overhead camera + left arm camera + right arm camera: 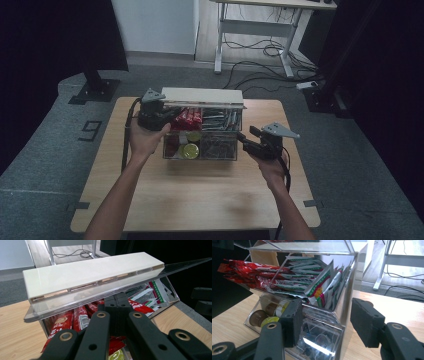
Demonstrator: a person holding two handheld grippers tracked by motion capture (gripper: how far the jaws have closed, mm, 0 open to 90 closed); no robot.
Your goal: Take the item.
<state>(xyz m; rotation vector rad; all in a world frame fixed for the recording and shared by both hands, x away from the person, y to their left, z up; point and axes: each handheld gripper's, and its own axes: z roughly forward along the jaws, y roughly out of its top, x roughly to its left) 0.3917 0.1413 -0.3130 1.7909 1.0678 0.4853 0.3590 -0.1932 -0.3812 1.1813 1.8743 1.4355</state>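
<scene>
A clear plastic organiser box [202, 145] stands at the middle of the wooden table [200, 195], with its cream-topped lid [202, 96] raised. Inside are red packets [249, 272], green-and-white sachets [322, 285] and round capsules [268, 315] in the lower front bin. My left gripper [117, 301] is shut, its tips right under the front edge of the lid [87, 277], above the red packets [75, 320]. My right gripper [325, 320] is open, its pads straddling the box's right front corner [342, 312] without pressing on it. In the high view it hangs at the box's right side [245, 140].
Behind the table a white-legged desk [255, 30] stands over loose cables [260, 55] on the grey floor. A black stand base [95, 90] sits at the table's far left corner, and another [325, 97] at the far right. Bare wood lies in front of the box.
</scene>
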